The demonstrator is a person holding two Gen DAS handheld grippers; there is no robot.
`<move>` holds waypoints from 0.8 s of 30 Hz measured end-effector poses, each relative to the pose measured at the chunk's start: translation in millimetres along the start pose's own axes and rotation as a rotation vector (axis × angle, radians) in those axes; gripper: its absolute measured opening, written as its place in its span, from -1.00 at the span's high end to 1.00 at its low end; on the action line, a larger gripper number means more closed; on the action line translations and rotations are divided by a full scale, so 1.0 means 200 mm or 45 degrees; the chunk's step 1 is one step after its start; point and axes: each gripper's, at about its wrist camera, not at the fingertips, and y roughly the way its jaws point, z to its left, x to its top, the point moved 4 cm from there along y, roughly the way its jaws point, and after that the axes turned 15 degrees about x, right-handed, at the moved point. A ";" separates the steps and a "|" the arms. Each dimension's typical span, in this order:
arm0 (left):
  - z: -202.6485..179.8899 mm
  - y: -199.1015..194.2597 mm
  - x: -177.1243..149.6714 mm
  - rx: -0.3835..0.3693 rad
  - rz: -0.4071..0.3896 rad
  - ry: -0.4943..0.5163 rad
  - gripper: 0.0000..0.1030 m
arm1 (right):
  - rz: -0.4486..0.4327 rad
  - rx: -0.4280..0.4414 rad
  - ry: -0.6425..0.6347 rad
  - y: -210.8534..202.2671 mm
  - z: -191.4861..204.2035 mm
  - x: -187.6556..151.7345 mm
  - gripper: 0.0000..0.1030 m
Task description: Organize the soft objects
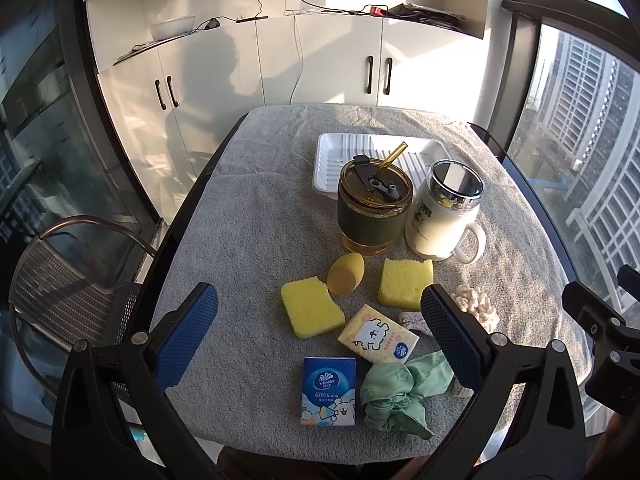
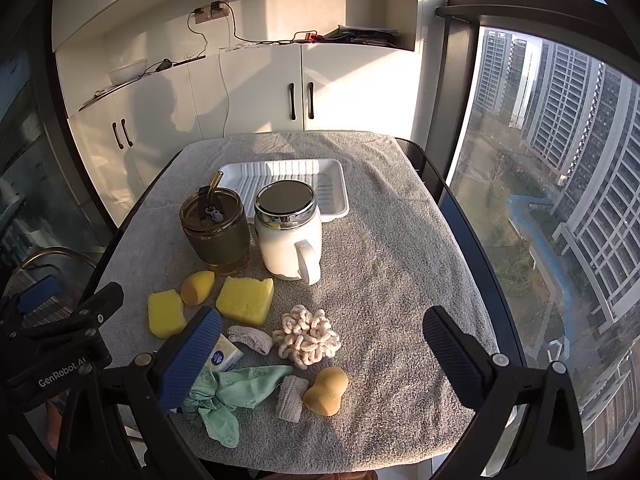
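Soft items lie on the grey towel over the table. Two yellow sponges, an orange egg-shaped sponge, two tissue packs, a green cloth scrunchie and a cream knitted scrunchie are there. A gourd-shaped orange sponge and small knitted pads show in the right wrist view. A white ribbed tray sits behind. My left gripper is open above the near items. My right gripper is open above the cream scrunchie.
An olive glass tumbler with straw and a white lidded mug stand in front of the tray. A metal chair is at the left. White cabinets stand behind, windows at both sides.
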 end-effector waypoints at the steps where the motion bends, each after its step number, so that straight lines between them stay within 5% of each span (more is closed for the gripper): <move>1: 0.00 0.00 0.00 0.005 0.000 0.002 -1.00 | 0.000 0.000 -0.001 0.00 0.00 0.00 -1.00; 24: 0.00 -0.01 0.01 0.019 -0.002 0.010 -1.00 | -0.002 -0.001 -0.007 -0.01 0.00 0.00 -1.00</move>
